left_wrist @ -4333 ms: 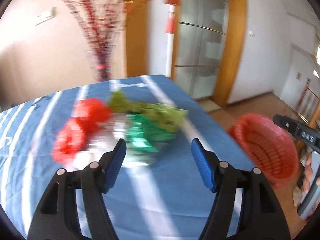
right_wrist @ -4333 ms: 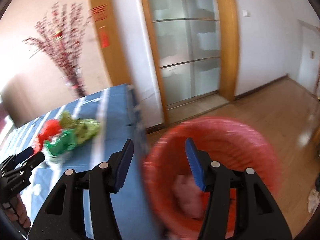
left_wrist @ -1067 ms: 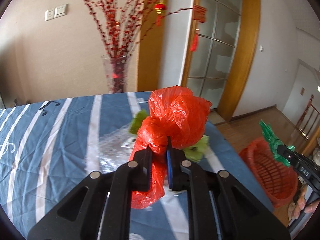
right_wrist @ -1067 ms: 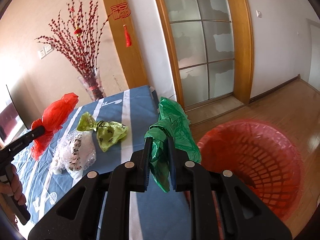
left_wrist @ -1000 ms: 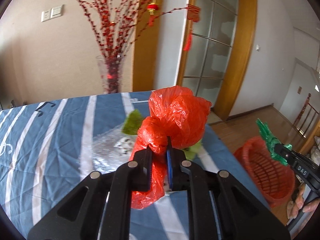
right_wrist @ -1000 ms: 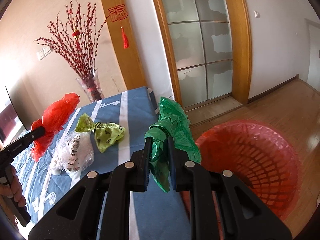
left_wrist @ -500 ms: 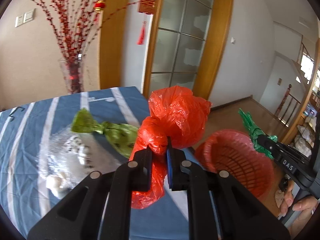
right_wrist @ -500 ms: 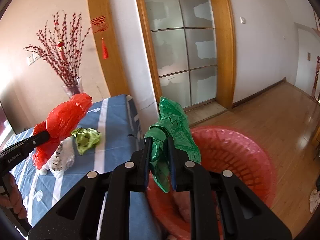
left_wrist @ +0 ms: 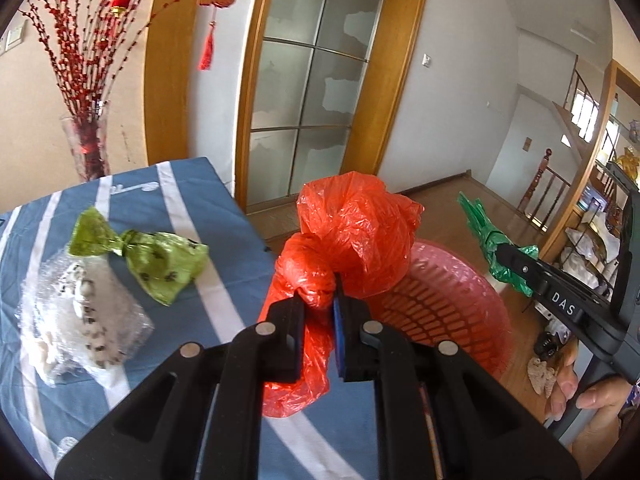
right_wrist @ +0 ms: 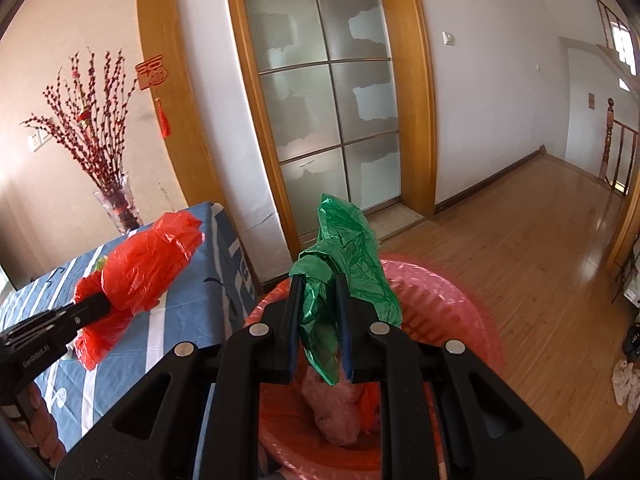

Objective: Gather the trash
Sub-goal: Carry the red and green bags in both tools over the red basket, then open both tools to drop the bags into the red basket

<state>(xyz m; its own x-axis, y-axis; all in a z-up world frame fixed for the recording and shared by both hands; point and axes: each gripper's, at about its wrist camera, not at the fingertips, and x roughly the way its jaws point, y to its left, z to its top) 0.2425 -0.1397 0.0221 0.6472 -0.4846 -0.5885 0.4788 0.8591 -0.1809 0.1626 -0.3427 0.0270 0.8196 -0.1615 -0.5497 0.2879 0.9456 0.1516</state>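
Green bag [right_wrist: 344, 264], pinched by the right gripper [right_wrist: 318, 320], has moved over the red basket [right_wrist: 460, 304], while the left gripper [left_wrist: 318, 332] brings its pinched red bag [left_wrist: 352, 232] beside it, so dropping looks next.

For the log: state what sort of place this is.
Most likely a home's living or dining area: a table under a blue striped cloth, a vase of red blossom branches, a frosted glass sliding door and wooden flooring.

home | glazed wood door [right_wrist: 328, 120] | berry-branch vase [left_wrist: 86, 148] | tablecloth [left_wrist: 224, 240]
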